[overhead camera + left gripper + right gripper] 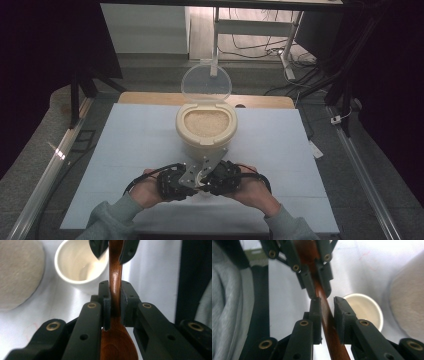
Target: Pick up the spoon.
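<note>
**Near the table's front edge: a spoon between two grippers**

Just before the cream rice container [206,125], the left gripper [115,302] clamps the brown wooden spoon [115,282]. The right gripper [327,315] has jaws slightly parted around the handle. A small white cup [365,311] stands beside. No legible writing.

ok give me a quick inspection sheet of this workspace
surface: pale blue mat on a wooden table.
job's things: brown wooden spoon; open rice container with its clear lid up; white cup.
clutter: nothing seen.
grippers: left gripper shut on the spoon's neck; right gripper around the handle, a gap showing on one side.
cables: black cable looping from the left gripper; loose cables on the floor behind.
surroundings: dark room, metal rail alongside.
</note>
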`<state>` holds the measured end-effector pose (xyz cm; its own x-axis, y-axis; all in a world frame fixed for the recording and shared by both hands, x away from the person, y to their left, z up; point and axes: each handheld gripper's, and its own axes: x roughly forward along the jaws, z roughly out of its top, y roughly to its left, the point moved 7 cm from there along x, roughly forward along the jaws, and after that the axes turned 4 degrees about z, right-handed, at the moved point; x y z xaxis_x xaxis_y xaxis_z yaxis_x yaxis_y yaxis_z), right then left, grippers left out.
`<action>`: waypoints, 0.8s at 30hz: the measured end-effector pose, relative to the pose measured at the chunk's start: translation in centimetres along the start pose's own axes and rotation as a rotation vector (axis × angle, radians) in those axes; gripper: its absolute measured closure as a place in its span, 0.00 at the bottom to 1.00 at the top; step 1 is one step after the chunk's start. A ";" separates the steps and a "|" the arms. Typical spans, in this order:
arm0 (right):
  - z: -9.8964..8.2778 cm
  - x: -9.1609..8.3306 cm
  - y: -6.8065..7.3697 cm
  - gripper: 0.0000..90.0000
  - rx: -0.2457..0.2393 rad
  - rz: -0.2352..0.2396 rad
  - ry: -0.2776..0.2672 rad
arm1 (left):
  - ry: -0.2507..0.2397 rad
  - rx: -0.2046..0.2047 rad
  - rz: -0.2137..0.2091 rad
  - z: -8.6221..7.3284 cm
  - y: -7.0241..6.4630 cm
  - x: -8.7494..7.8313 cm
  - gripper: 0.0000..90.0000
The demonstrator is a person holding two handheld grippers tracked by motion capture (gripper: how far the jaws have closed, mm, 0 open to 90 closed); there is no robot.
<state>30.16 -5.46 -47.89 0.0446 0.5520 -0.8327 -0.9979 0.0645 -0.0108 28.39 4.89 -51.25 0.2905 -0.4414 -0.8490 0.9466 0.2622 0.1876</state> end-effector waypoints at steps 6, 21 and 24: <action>0.3 -2.2 -1.5 0.67 0.113 -0.122 -0.174 | -0.031 -0.039 0.053 -0.2 1.0 -0.4 0.89; -2.3 -4.9 -3.1 0.46 0.360 -0.232 -0.428 | -0.152 -0.126 0.180 0.0 2.5 -1.9 0.89; -2.6 -4.6 -3.2 0.43 0.413 -0.216 -0.486 | -0.179 -0.141 0.200 0.1 2.6 -2.2 0.89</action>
<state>32.99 -10.34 -45.50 0.3542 0.7960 -0.4909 -0.8680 0.4751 0.1441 30.28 6.43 -48.83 0.5009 -0.5103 -0.6991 0.8432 0.4700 0.2611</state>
